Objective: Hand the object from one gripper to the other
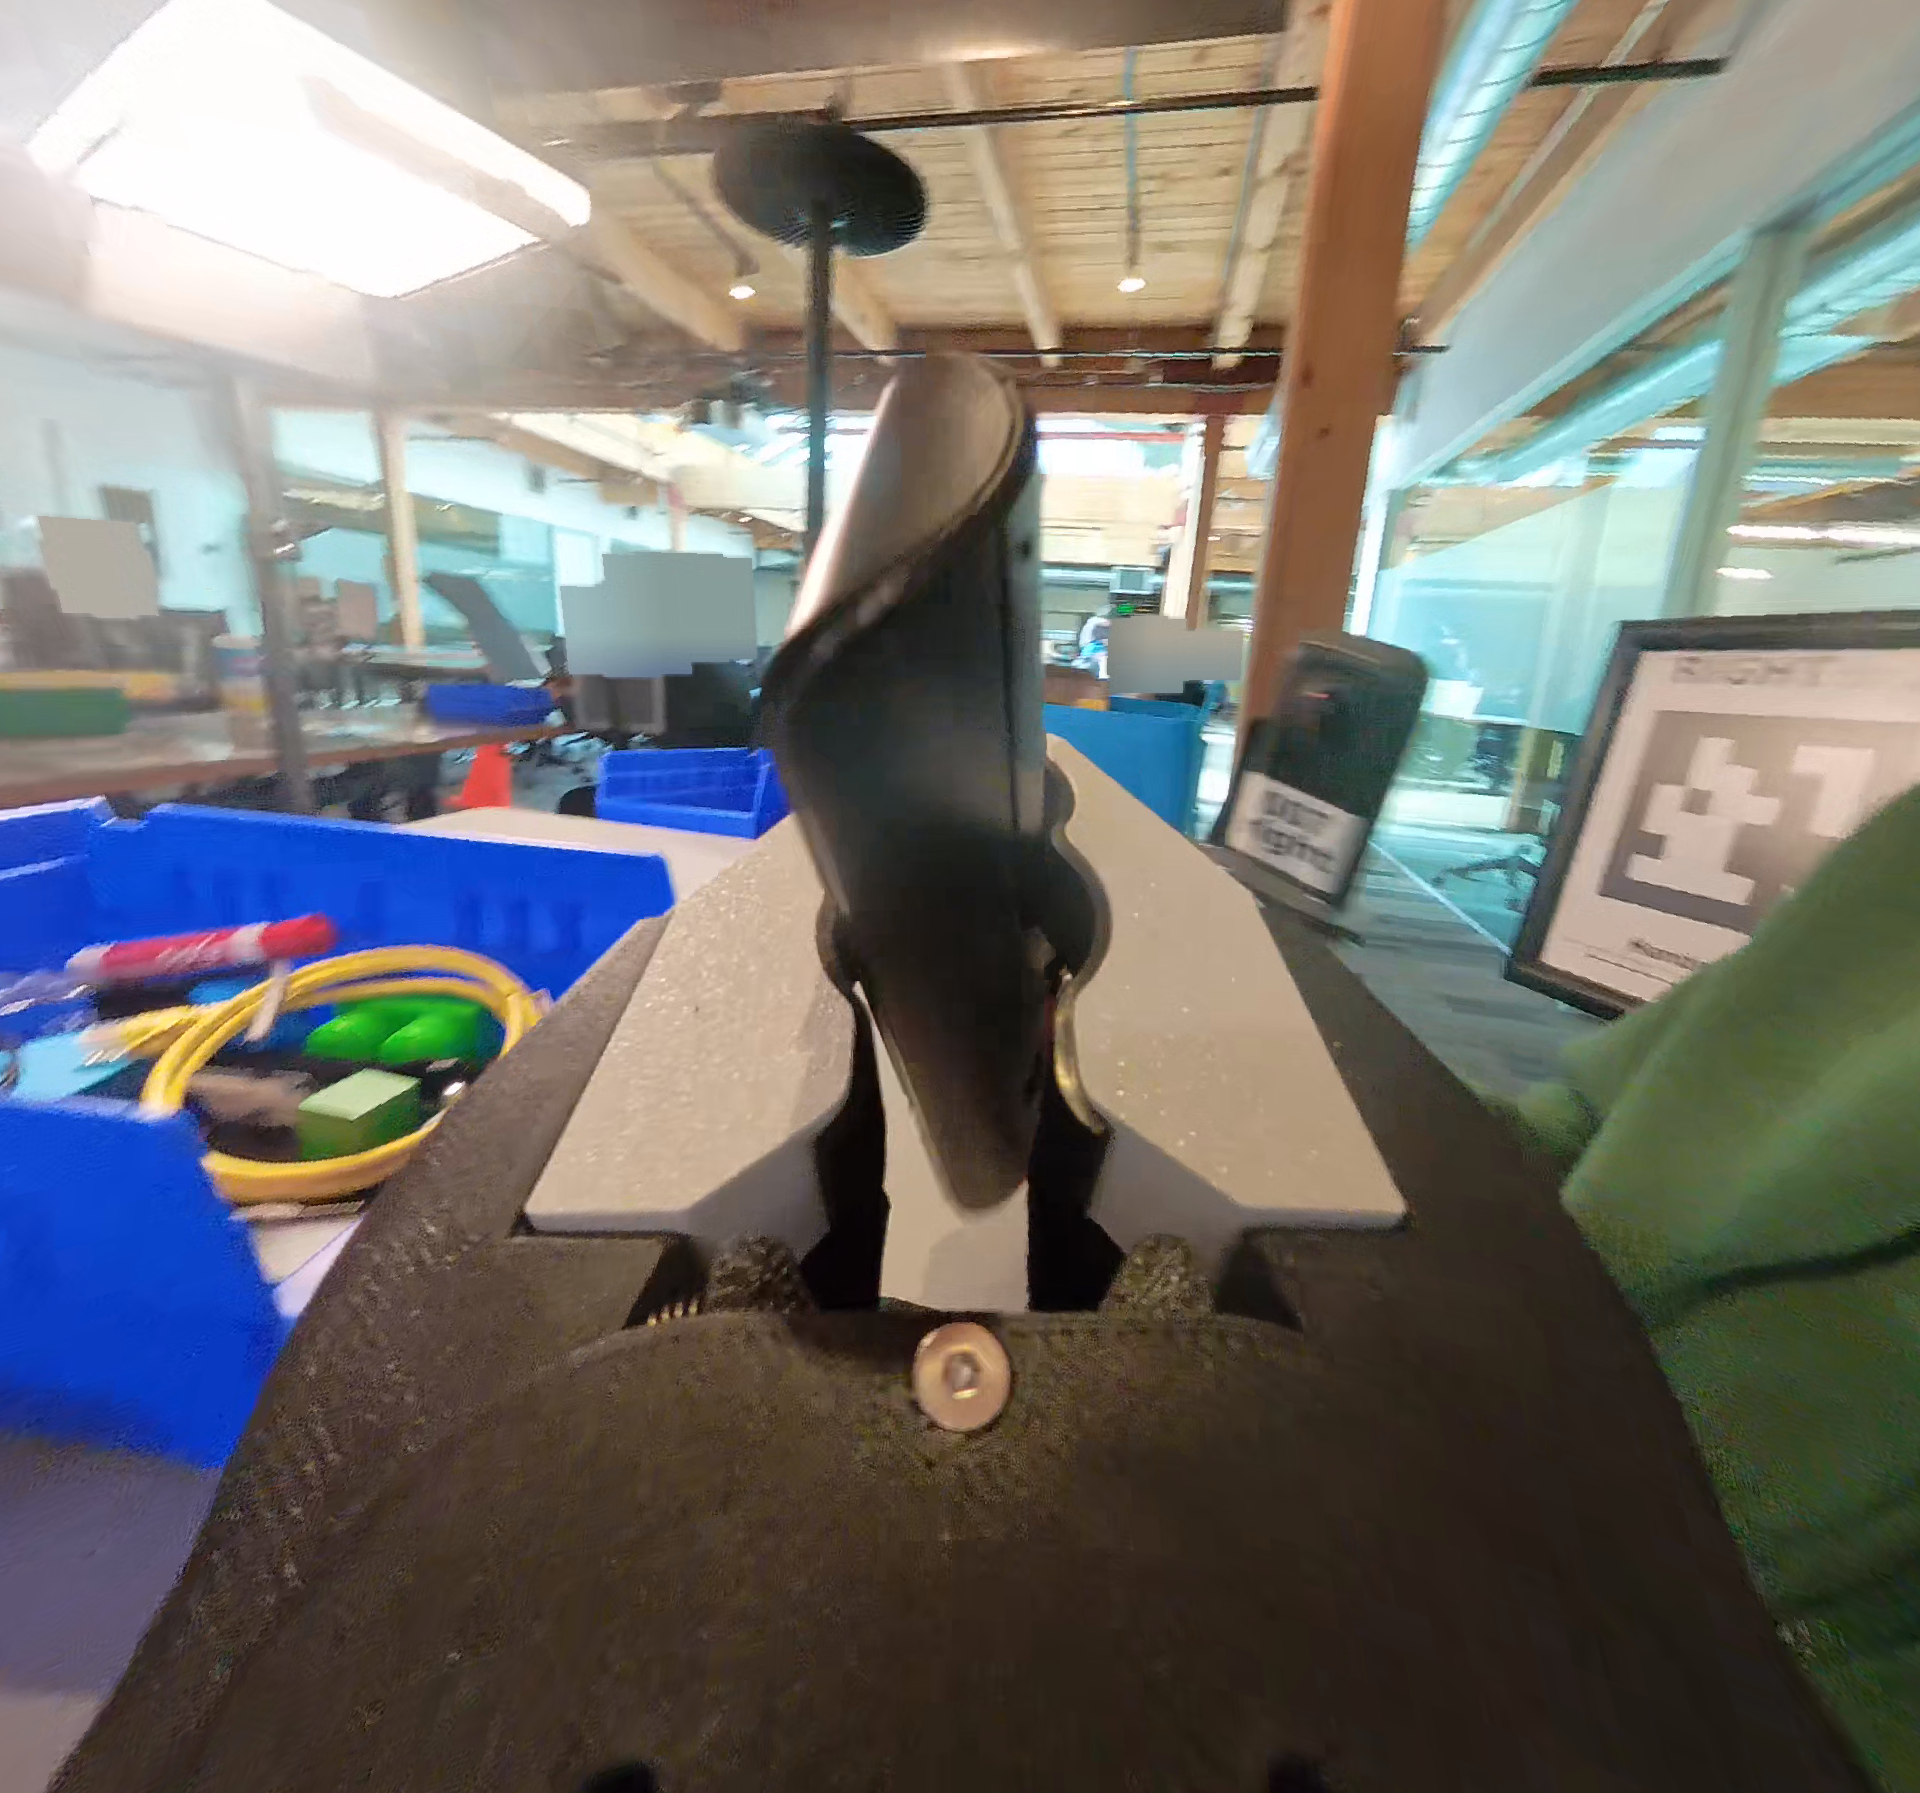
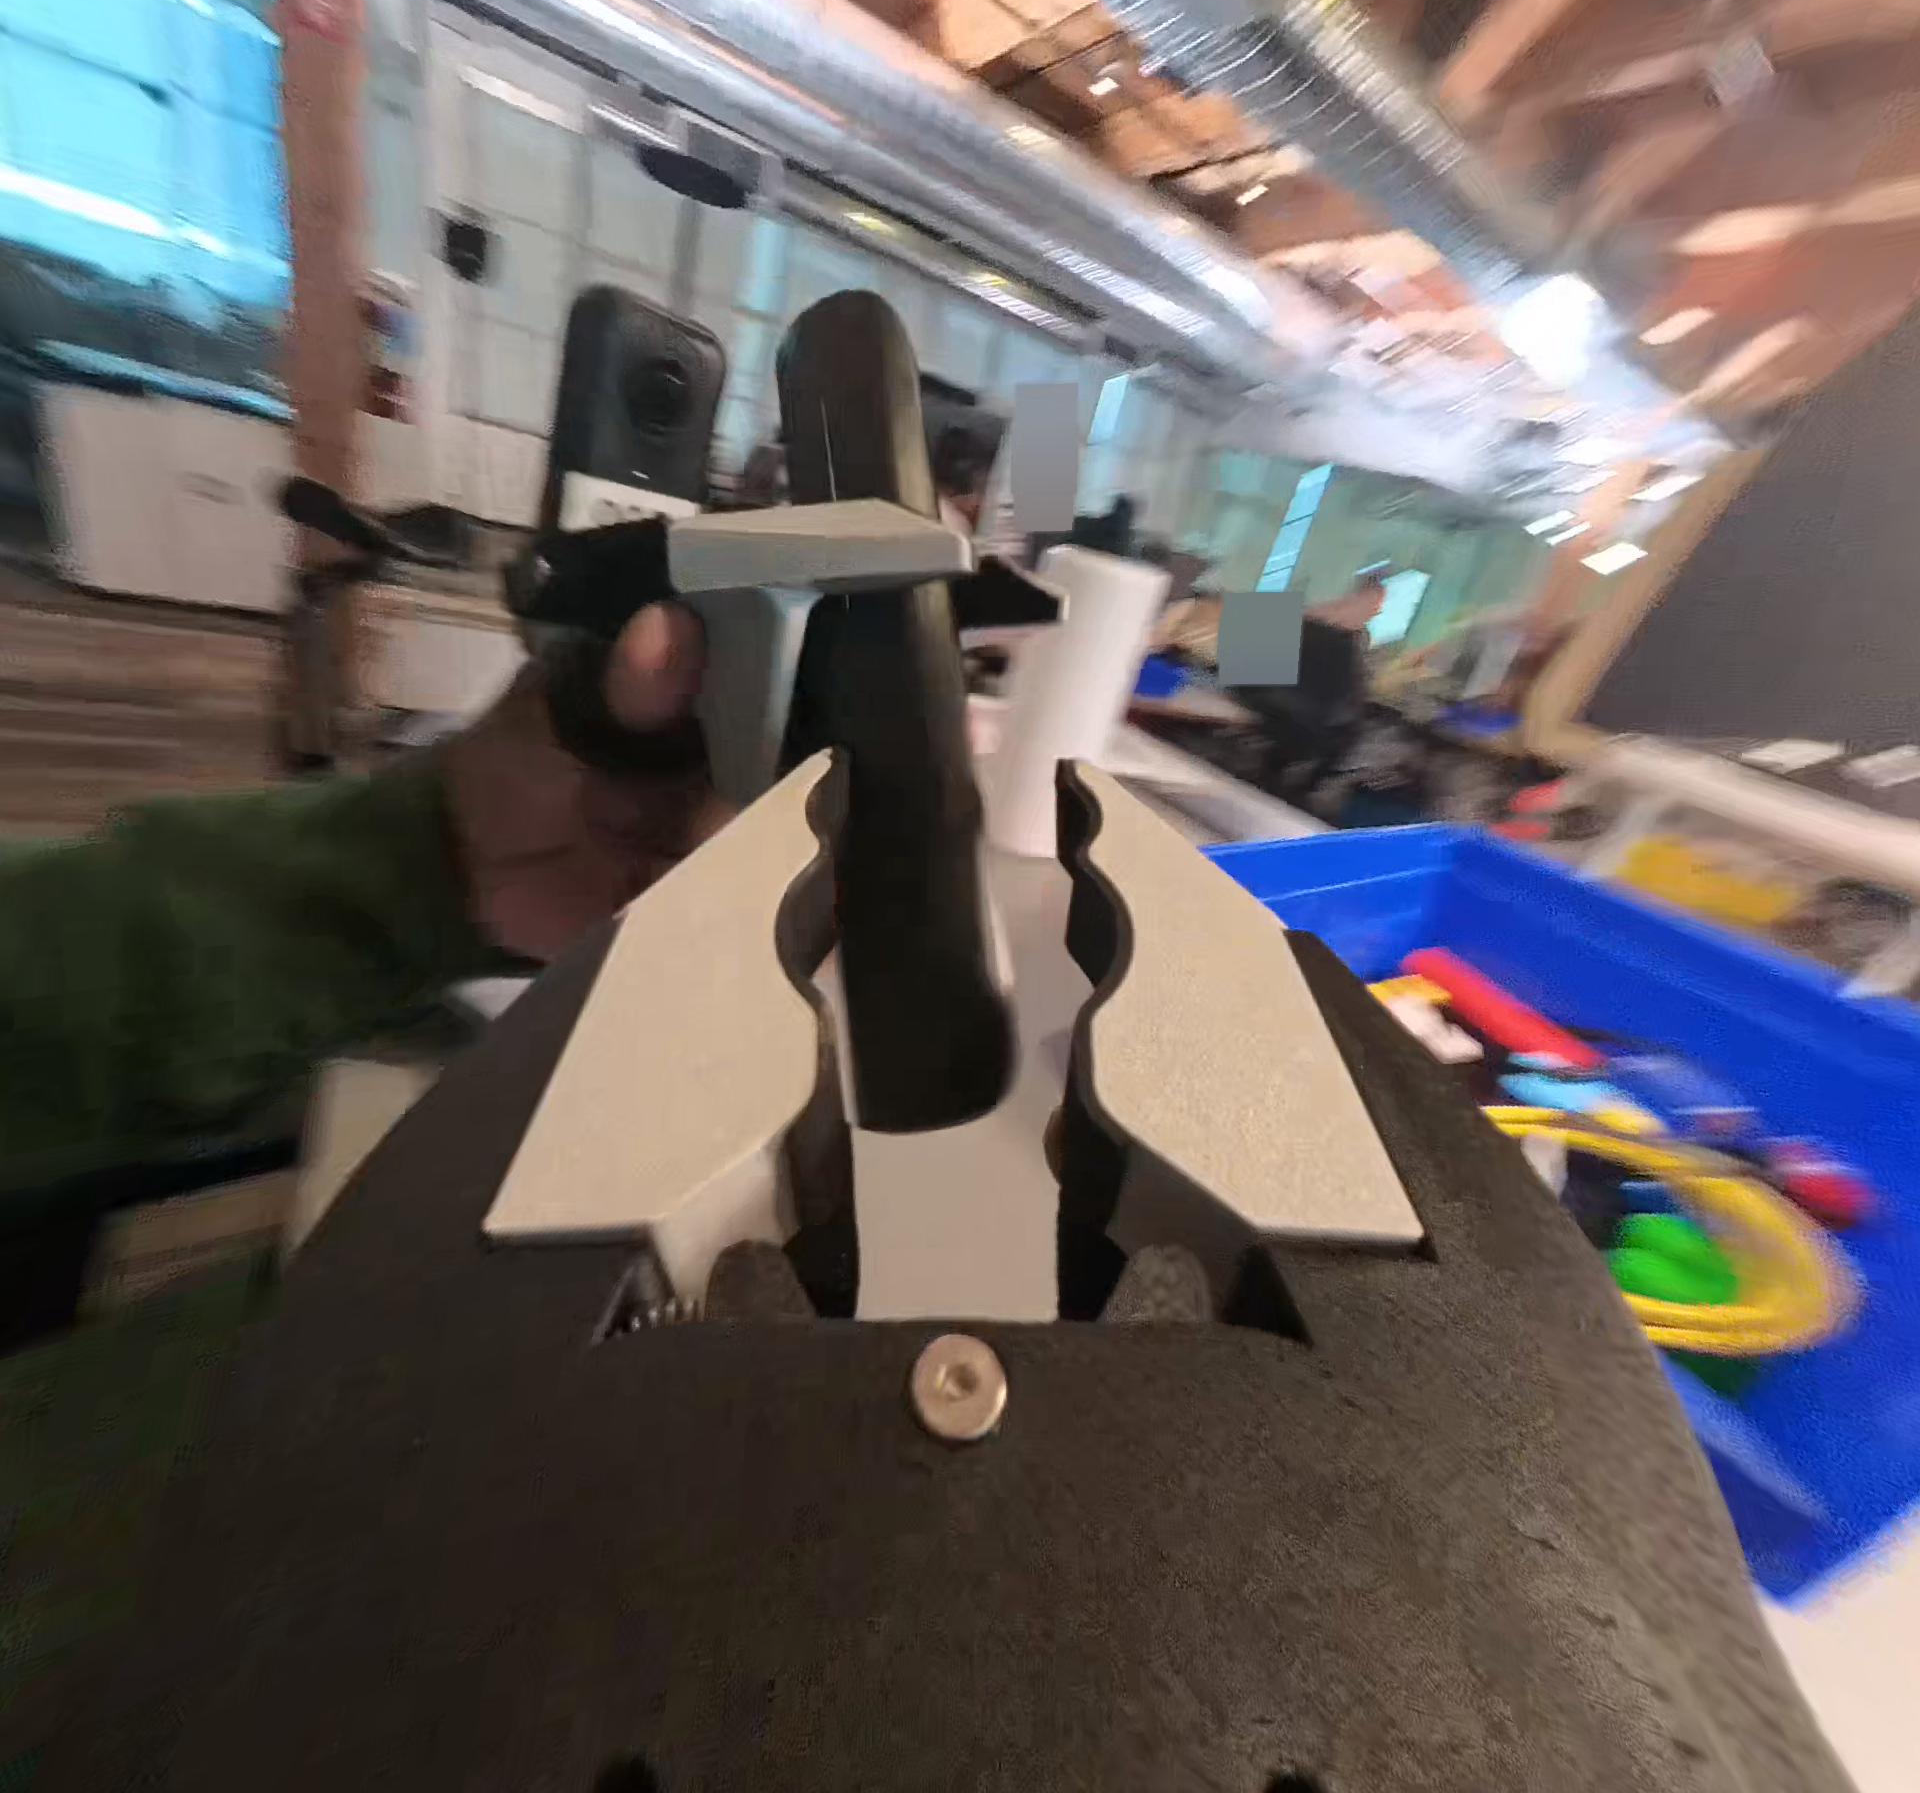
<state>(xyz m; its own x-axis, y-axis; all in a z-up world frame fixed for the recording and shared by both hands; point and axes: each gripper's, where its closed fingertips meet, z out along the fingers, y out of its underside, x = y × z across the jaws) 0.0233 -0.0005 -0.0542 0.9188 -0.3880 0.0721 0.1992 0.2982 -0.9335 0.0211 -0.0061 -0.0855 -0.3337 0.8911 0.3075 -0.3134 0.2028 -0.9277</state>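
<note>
The left claw [image 1: 940,922] is clamped tight on a black, floppy, curled object [image 1: 914,777], which stands up out of its grey fingers [image 1: 727,1037]. The right claw [image 2: 945,922] is spread apart around the lower end of the same black object [image 2: 894,829]; its left finger is right against it, the other stands clear. A blue bin [image 1: 343,870] sits just beside on the desk, crowded with a yellow cable [image 1: 343,974], green blocks and a red marker. A green sleeve [image 2: 208,922] and hand [image 2: 582,787] reach in from the side, holding the left claw [image 2: 821,548] crosswise on the object, higher up.
</note>
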